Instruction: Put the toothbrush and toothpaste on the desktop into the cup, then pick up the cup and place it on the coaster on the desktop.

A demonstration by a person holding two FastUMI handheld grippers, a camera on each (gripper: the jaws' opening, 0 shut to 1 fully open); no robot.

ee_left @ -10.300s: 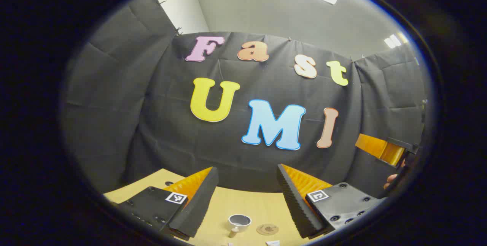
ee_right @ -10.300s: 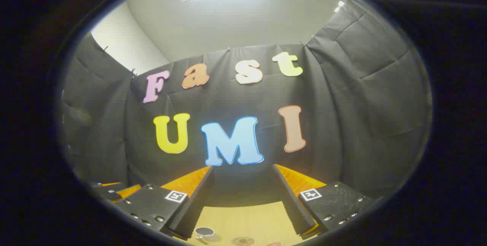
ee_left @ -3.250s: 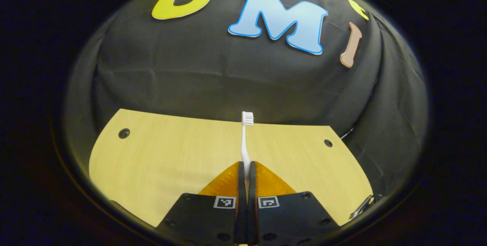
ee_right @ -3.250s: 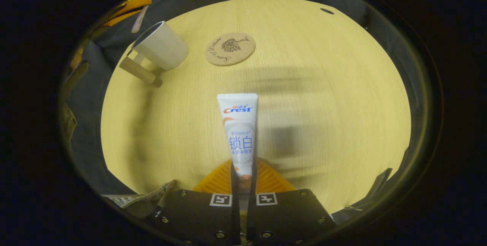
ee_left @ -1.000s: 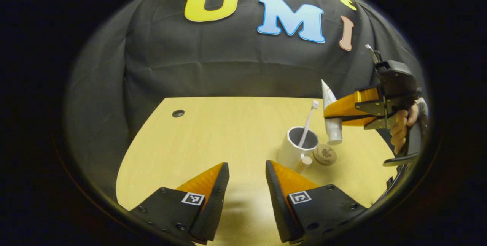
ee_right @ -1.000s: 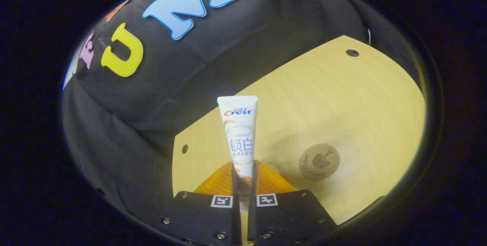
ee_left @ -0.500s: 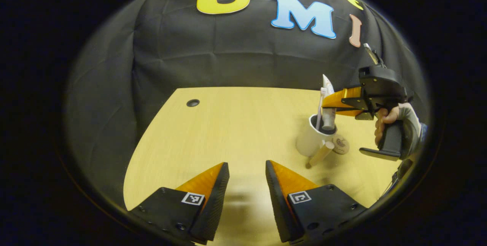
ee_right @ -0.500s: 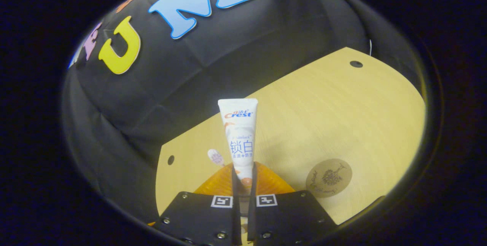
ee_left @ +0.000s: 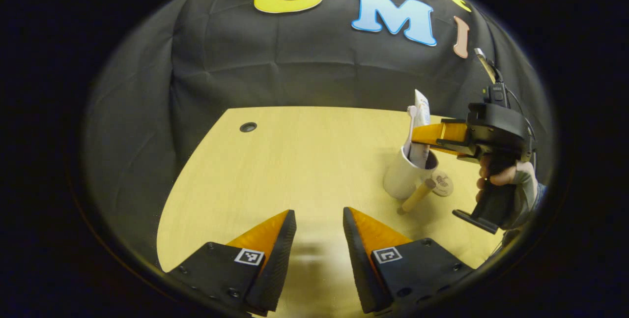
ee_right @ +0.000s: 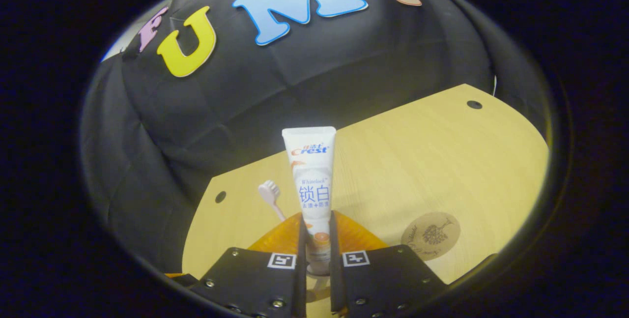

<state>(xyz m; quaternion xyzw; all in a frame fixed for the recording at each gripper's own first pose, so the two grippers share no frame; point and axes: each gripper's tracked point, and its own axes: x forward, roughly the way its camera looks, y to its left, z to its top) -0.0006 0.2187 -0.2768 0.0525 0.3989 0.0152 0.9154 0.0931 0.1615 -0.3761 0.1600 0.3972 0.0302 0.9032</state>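
Note:
In the left gripper view a white cup (ee_left: pixel 400 180) with a wooden handle stands at the table's right. The white toothbrush (ee_left: pixel 409 129) leans inside it, bristles up. The toothpaste (ee_left: pixel 421 111) stands with its lower end in the cup, and my right gripper (ee_left: pixel 420 133) is shut on it just above the rim. In the right gripper view the toothpaste (ee_right: pixel 312 175) rises upright between the fingers of my right gripper (ee_right: pixel 317 217), with the toothbrush (ee_right: pixel 269 192) head just to its left. A round cork coaster (ee_left: pixel 442 183) lies beside the cup. My left gripper (ee_left: pixel 319 219) hangs open and holds nothing, well short of the cup.
The light wooden table (ee_left: pixel 295 160) has a cable hole (ee_left: pixel 248 127) near its far left corner. A hand (ee_left: pixel 496 178) holds the right gripper's handle at the table's right edge. The coaster (ee_right: pixel 430 235) lies low right in the right gripper view.
The right gripper has lowered the toothpaste deeper into the cup beside the toothbrush, and its fingers stand slightly wider apart. The left gripper has barely moved.

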